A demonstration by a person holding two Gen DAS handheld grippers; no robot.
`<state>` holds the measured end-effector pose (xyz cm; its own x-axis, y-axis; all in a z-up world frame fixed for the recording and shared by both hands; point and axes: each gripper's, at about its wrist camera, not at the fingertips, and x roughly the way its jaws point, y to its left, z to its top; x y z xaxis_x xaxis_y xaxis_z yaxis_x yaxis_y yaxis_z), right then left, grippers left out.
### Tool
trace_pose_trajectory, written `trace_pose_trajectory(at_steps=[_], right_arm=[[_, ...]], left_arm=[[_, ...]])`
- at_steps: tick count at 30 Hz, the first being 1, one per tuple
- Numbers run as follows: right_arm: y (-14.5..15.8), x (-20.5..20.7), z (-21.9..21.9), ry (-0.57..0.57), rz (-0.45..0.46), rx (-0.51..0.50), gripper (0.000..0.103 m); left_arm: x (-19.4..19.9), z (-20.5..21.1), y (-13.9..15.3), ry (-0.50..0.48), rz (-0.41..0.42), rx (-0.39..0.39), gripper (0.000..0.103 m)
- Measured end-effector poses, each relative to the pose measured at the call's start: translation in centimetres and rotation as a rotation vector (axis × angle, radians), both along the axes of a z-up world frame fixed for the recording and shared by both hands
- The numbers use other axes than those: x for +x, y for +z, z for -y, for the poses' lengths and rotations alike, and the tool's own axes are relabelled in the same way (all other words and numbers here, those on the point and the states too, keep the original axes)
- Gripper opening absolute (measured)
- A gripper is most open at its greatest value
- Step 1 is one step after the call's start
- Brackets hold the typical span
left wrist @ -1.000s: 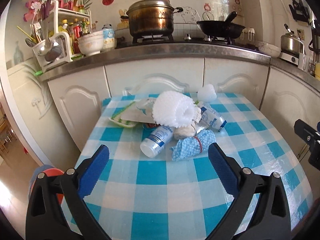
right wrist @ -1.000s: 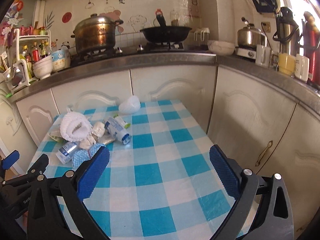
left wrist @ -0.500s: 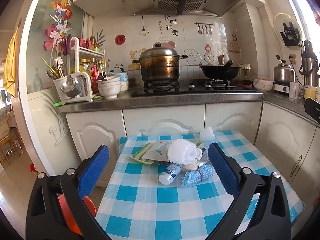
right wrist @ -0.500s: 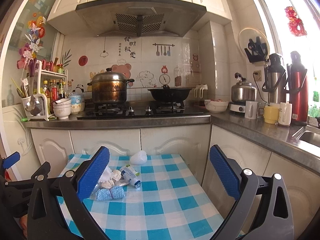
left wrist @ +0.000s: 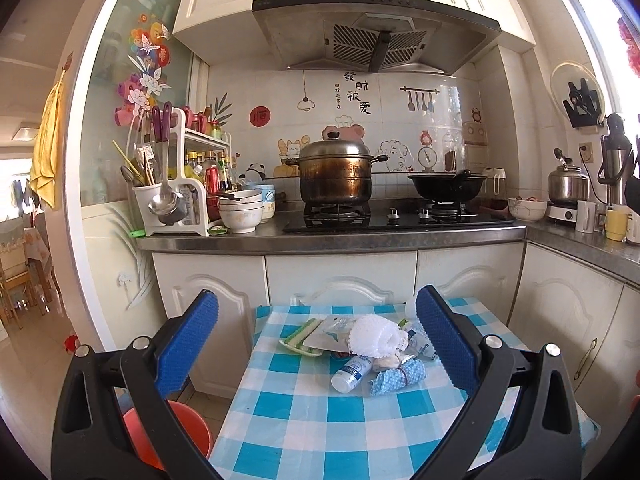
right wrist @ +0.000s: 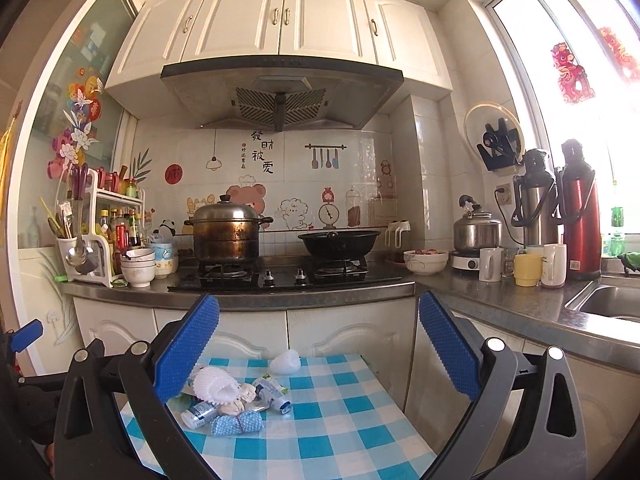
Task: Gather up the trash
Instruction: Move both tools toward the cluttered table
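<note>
A pile of trash lies on the blue-checked table point(left wrist: 304, 420): a white foam net point(left wrist: 374, 336), a small white bottle point(left wrist: 352, 372), a blue patterned wrapper point(left wrist: 398, 378), a second small bottle point(left wrist: 420, 344), a clear wrapper on a green tray point(left wrist: 304, 340) and a white plastic cup point(right wrist: 285, 361) behind. The pile also shows in the right wrist view point(right wrist: 224, 396). My left gripper point(left wrist: 318, 344) is open and empty, held back from and above the pile. My right gripper point(right wrist: 318, 352) is open and empty, further right and high above the table point(right wrist: 340, 432).
An orange bucket point(left wrist: 168, 436) stands on the floor left of the table. White cabinets point(left wrist: 340, 276) and a counter with a pot point(left wrist: 336, 172), wok point(left wrist: 446, 188), bowls and utensil rack point(left wrist: 172, 192) lie behind. A sink point(right wrist: 612, 306) sits at the right.
Both grippers have pulled back and tilted upward, so the table and trash pile look smaller and lower, and the hood and upper cabinets came into view. Both stayed open.
</note>
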<state>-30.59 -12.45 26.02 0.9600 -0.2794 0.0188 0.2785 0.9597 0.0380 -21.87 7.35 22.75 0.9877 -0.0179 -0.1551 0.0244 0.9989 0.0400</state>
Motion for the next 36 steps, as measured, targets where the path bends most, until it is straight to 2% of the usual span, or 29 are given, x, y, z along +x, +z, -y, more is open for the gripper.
trace_pose_trajectory(at_steps=[10, 17, 36], right_arm=[[0.5, -1.3, -0.4, 0.013, 0.048, 0.000, 0.099], [0.3, -1.0, -0.5, 0.039, 0.041, 0.008, 0.099], [-3.3, 3.4, 0.6, 0.123, -0.113, 0.118, 0.099]], left_arm=[[-0.2, -0.9, 0.5, 0.039, 0.014, -0.019, 0.100], [0.1, -1.6, 0.3, 0.046, 0.003, -0.035, 0.100], [3.0, -2.2, -2.6, 0.077, -0.071, -0.041, 0.100]])
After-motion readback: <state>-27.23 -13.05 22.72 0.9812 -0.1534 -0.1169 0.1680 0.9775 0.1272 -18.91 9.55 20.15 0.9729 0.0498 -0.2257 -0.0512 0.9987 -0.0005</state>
